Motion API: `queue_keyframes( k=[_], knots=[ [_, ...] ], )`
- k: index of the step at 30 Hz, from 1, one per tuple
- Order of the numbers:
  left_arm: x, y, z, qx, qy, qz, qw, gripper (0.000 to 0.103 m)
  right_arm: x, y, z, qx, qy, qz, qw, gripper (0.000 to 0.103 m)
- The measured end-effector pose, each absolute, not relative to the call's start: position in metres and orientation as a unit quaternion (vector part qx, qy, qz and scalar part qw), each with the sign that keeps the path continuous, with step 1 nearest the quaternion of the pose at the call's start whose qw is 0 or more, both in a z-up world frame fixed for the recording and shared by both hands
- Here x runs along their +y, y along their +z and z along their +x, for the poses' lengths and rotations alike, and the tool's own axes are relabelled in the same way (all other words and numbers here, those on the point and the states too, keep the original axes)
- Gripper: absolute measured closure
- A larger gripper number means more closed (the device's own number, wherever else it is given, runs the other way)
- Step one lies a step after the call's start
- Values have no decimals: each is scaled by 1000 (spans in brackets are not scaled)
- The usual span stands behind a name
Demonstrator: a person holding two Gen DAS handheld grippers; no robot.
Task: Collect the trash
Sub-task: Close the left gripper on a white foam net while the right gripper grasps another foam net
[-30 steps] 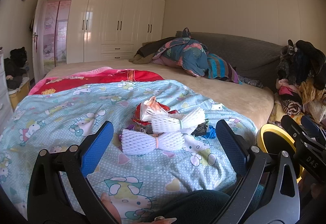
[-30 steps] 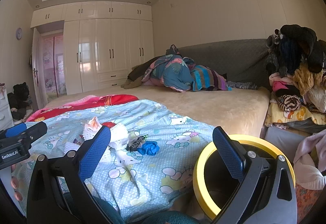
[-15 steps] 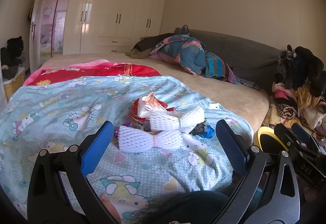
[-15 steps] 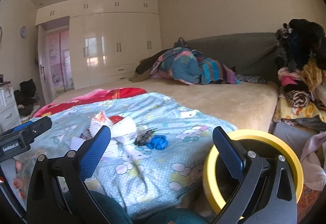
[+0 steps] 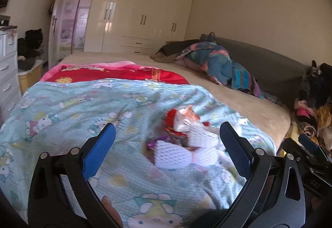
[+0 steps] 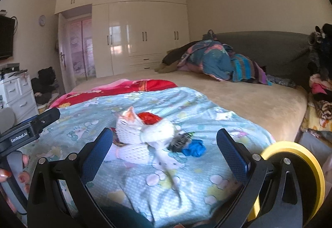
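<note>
A small heap of trash lies on the light blue cartoon blanket [image 5: 87, 103] on the bed: white foam fruit nets [image 5: 176, 154] [image 6: 134, 149], a red and white wrapper [image 5: 182, 119] [image 6: 148, 119], a dark wrapper [image 6: 180, 140] and a blue scrap [image 6: 194, 150]. My left gripper [image 5: 166, 145] is open and empty, just short of the heap. My right gripper [image 6: 165, 149] is open and empty, also facing the heap. A yellow-rimmed bin [image 6: 290, 169] stands at the bed's right corner, partly behind my right finger.
A red blanket [image 5: 124, 73] and bunched bedding [image 5: 215, 64] lie farther back on the bed. Piled clothes [image 5: 315, 103] sit at the right. White drawers [image 6: 18, 93] stand at the left, wardrobes [image 6: 134, 37] at the back.
Both grippers have moved left and closer over the bed, so the heap is now between the fingers of each. The yellow bin has slid to the right edge. Jaws stay open.
</note>
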State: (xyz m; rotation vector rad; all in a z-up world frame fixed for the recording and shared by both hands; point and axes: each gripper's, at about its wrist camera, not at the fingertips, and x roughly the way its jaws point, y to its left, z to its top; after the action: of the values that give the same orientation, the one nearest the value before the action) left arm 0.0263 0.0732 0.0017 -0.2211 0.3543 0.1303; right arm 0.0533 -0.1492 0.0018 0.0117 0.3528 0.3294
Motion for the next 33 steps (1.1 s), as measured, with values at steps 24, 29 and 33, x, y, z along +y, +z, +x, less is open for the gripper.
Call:
queue_keyframes(
  k=[24, 29, 33],
  knots=[
    [94, -72, 107, 312, 11, -160, 936, 13, -131, -39, 193, 326, 146, 58, 932, 6],
    [92, -85, 118, 325, -6, -168, 931, 26, -123, -52, 207, 351, 162, 66, 920, 7],
    [89, -95, 126, 339, -27, -174, 924, 35, -115, -58, 212, 363, 172, 63, 914, 27]
  ],
)
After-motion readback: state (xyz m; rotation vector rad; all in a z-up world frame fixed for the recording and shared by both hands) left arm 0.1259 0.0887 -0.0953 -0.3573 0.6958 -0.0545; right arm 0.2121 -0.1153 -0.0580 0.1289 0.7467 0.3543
